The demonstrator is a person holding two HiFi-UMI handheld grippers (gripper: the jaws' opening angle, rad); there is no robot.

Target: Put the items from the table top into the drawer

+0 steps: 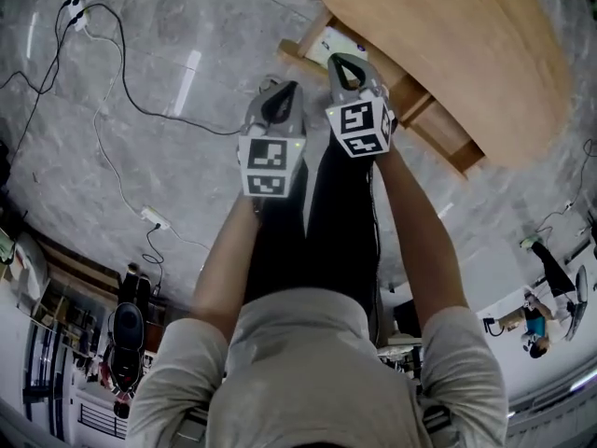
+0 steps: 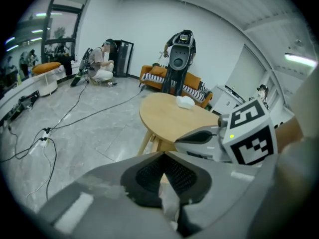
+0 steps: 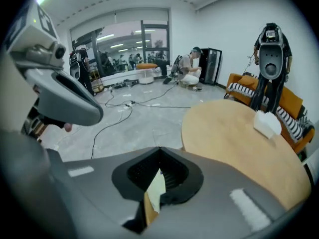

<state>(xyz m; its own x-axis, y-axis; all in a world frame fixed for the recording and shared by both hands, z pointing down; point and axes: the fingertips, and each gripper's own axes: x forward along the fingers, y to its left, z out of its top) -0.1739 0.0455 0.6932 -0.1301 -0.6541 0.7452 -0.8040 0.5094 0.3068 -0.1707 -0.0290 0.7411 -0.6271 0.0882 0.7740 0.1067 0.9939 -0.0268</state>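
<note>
As the left gripper view shows it, the left gripper [image 2: 164, 154] is clenched: its two grey jaws meet tip against tip, with no gap between the tips. Behind the tips, in the dark hollow, a small whitish strip [image 2: 169, 200] shows at 6 o'clock. Whether it is a held thing or a piece of the gripper itself, I cannot tell. The right gripper [image 3: 159, 148] is clenched in the same way, with the jaws pressed together at the tips. A thin pale yellow slip [image 3: 154, 193] stands in its hollow, also at 6 o'clock, and again I cannot tell what it is. Neither gripper touches the table or the item on it.

In the head view the two grippers are side by side over the grey marble floor [image 1: 224, 26], near each other but apart. Both point away from the person and downward. The round wooden table [image 1: 466, 54] lies at 1 o'clock from them.

The task's thing, a white item [image 2: 186, 102], rests on the table top near its far edge. It is at 12 o'clock in the left gripper view and at 3 o'clock in the right gripper view, well apart from both grippers. Under the table top a wooden frame [image 1: 443, 133] is visible, but whether it is the drawer I cannot tell. A white power strip [image 1: 154, 217] lies on the floor at 8 o'clock in the head view.
</note>
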